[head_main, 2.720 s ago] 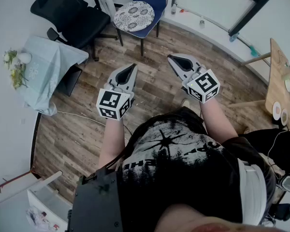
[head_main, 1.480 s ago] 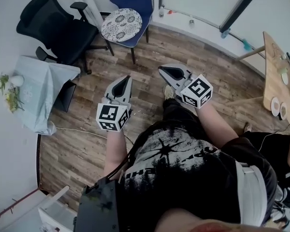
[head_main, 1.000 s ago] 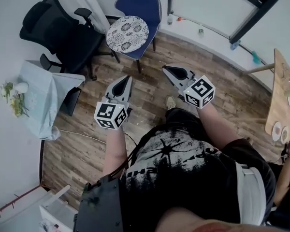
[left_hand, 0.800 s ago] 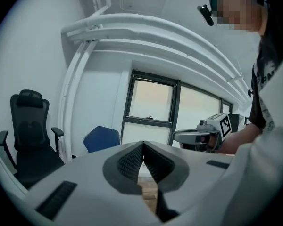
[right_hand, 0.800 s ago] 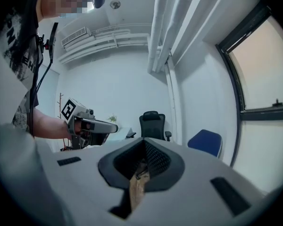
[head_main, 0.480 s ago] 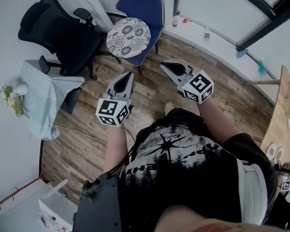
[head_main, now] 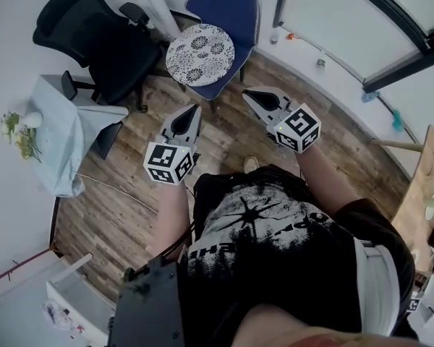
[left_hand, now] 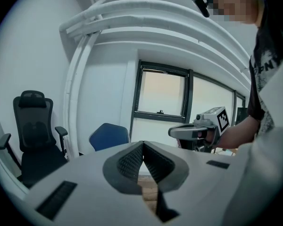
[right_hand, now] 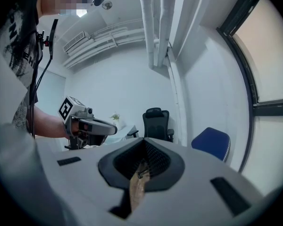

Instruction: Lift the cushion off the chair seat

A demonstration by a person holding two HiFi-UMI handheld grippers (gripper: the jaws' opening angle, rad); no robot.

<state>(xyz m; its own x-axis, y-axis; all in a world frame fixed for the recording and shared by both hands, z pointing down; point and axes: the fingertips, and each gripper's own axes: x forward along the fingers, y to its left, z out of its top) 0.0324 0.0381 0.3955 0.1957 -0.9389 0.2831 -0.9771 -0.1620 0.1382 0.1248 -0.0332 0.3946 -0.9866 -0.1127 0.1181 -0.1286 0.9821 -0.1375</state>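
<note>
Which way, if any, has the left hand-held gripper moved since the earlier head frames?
Yes. The left hand-held gripper has closed on the chair; its tip is now near the chair's front edge, with less floor between.

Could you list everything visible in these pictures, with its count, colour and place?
cushion: one, white with dark pattern, on the blue chair's seat
blue chair: one, blue, top of the head view
office chair: one, black, left of the blue chair
side table: one, pale cloth cover, far left
flowers: one bunch, white and green, on the side table
wooden table: one, light brown, right edge
floor: one, brown planks, underneath everything
left hand-held gripper: one, grey, jaws together, above the floor
right hand-held gripper: one, grey, jaws together, beside the left one
</note>
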